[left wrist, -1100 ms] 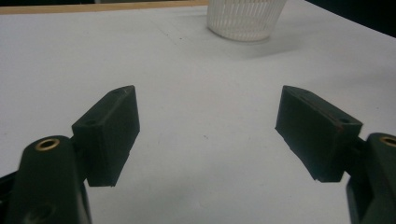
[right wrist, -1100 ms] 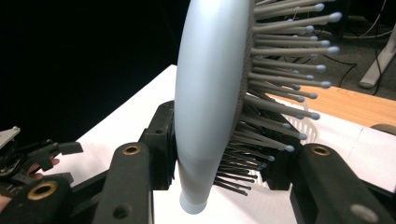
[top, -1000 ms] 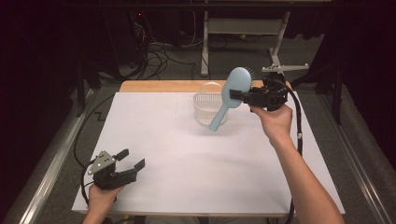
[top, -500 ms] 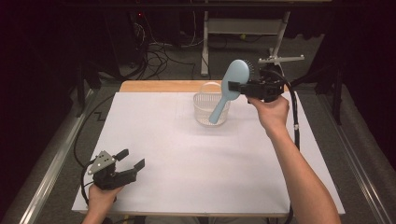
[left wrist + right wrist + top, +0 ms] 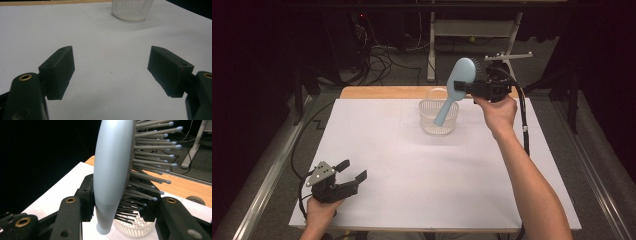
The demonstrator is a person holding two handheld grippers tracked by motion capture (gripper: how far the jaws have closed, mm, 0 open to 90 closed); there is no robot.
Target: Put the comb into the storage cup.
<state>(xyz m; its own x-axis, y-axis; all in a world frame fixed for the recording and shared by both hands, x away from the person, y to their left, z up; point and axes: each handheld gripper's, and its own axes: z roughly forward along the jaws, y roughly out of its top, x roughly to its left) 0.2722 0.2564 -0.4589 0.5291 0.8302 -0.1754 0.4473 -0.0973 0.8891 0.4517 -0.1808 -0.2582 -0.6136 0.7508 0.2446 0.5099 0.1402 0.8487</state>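
The right gripper (image 5: 468, 88) is clenched on the blue hairbrush (image 5: 455, 89), held tilted above the white basket (image 5: 438, 118). Best lower it handle-first into the basket before letting go. The left gripper (image 5: 353, 170) rests released, well apart from the basket.

A table (image 5: 377, 92) of pale wood stood under a white sheet (image 5: 412, 170) that covered nearly all of its top, leaving a bare wooden strip along the far edge. On the sheet, near that far edge, sat a white ribbed basket (image 5: 438, 120), upright and alone.
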